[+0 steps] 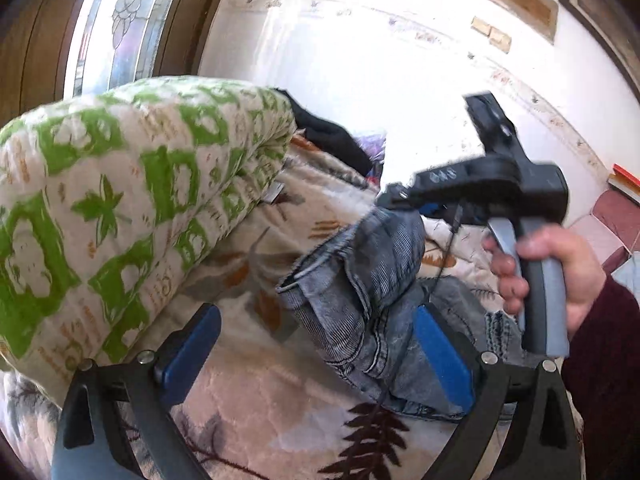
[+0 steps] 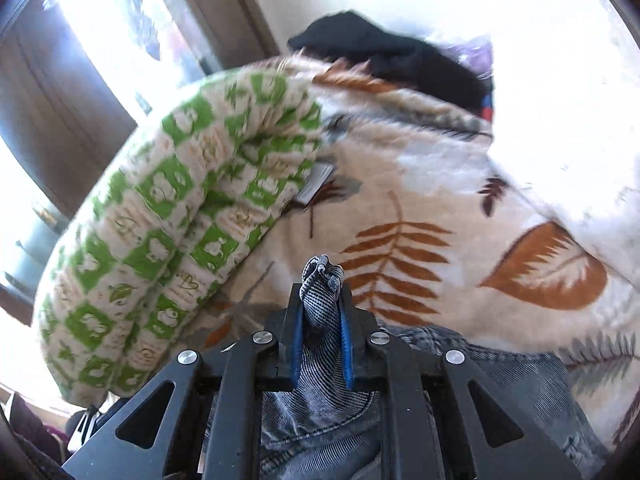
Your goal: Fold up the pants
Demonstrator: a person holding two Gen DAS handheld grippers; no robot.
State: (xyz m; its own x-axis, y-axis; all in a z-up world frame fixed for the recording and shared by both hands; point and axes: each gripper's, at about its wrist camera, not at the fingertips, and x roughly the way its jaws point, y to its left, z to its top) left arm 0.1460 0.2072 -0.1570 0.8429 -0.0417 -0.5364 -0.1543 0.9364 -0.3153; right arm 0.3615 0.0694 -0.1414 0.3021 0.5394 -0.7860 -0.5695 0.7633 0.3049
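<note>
my right gripper: clenched on a bunched fold of the faded grey-blue denim pants | my left gripper: blue pads spread wide, gripping nothing | pants: lifted at one end, the rest lying on the cream leaf-print fleece blanket, beside the green-and-white rolled quilt

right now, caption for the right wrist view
Right gripper pinching a bunched fold of grey jeans above a leaf-print blanket.
</note>
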